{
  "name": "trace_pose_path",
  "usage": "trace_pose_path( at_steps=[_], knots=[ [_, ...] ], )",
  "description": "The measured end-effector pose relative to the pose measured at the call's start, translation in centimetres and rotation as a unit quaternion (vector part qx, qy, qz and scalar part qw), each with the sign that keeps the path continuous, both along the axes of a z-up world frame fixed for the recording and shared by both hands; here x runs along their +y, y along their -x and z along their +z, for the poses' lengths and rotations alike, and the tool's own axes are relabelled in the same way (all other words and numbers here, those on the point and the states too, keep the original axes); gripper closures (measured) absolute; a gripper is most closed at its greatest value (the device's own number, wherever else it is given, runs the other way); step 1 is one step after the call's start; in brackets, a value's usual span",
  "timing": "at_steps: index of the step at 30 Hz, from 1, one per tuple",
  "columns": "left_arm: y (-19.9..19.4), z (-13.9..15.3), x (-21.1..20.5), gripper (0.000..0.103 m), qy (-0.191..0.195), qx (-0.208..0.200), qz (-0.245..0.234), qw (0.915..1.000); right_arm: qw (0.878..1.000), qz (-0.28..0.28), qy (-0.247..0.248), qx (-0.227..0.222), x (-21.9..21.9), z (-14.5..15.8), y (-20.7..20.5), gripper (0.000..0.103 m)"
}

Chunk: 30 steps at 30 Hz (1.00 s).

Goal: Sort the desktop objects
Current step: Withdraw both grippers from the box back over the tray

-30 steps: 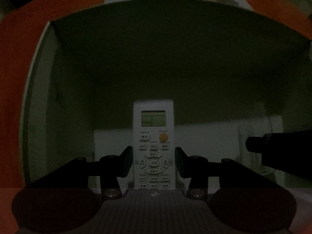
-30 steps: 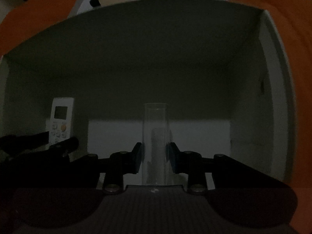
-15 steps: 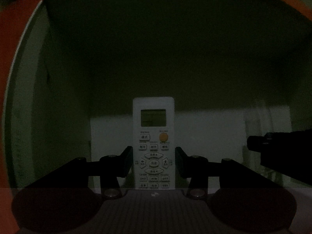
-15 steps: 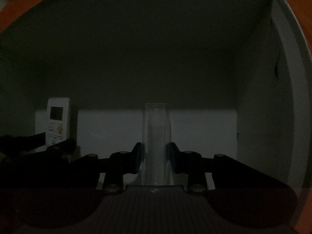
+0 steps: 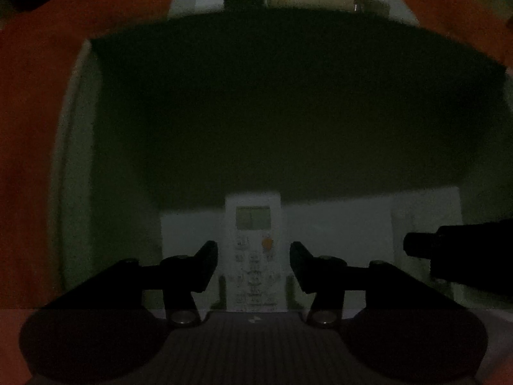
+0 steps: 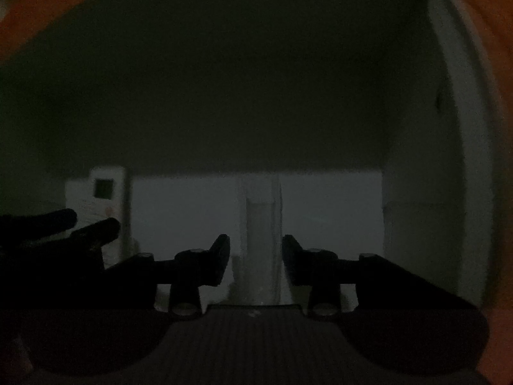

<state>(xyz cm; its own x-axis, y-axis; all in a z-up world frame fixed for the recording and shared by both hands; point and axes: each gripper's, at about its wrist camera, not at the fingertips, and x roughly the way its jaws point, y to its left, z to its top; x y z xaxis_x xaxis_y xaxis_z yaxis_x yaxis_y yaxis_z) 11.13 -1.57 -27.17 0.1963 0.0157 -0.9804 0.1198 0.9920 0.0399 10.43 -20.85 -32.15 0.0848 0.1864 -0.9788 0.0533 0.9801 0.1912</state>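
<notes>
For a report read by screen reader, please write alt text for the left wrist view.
Inside a dim white box, a white air-conditioner remote control lies between the fingers of the left tool, whose jaws have just been opening and now stand clear of its sides. The dark right tool enters from the right edge, and an orange surface surrounds the box.

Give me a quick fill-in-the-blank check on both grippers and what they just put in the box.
1. Between the left gripper's fingers stands a white ____ with an orange button.
2. Both grippers have just been ____ their jaws, leaving gaps beside each item.
3. The clear cup between the right gripper's fingers stands ____.
4. Both items rest inside a white ____.

Missing words: remote; opening; upright; box
</notes>
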Motion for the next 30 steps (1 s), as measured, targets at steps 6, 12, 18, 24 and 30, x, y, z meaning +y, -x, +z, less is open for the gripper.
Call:
trace_pose_path(
  at_steps=[6, 12, 18, 24, 30],
  knots=[
    [-0.7, 4.6, 0.4, 0.055, 0.034, -0.022, 0.007, 0.9992, 0.999, -0.002, -0.015, -0.032, -0.7, 4.7, 0.4, 0.061],
    [0.4, 11.1, 1.4, 0.045, 0.042, -0.09, -0.009, 0.995, 0.996, -0.005, -0.03, -0.08, -0.7, 10.4, 1.9, 0.061],
    [-0.1, 16.4, 1.9, 0.037, 0.05, -0.106, -0.025, 0.9928, 0.994, -0.005, -0.02, -0.108, -2.2, 17.1, 1.5, 0.061],
    [-1.9, 19.5, 4.2, 0.031, 0.078, -0.126, 0.016, 0.9888, 0.991, -0.033, -0.042, -0.121, -3.4, 23.1, -0.4, 0.061],
    [-3.5, 20.7, 5.8, 0.03, 0.067, -0.153, 0.036, 0.9854, 0.985, -0.044, -0.053, -0.159, -4.4, 28.0, -0.7, 0.058]
  ],
)
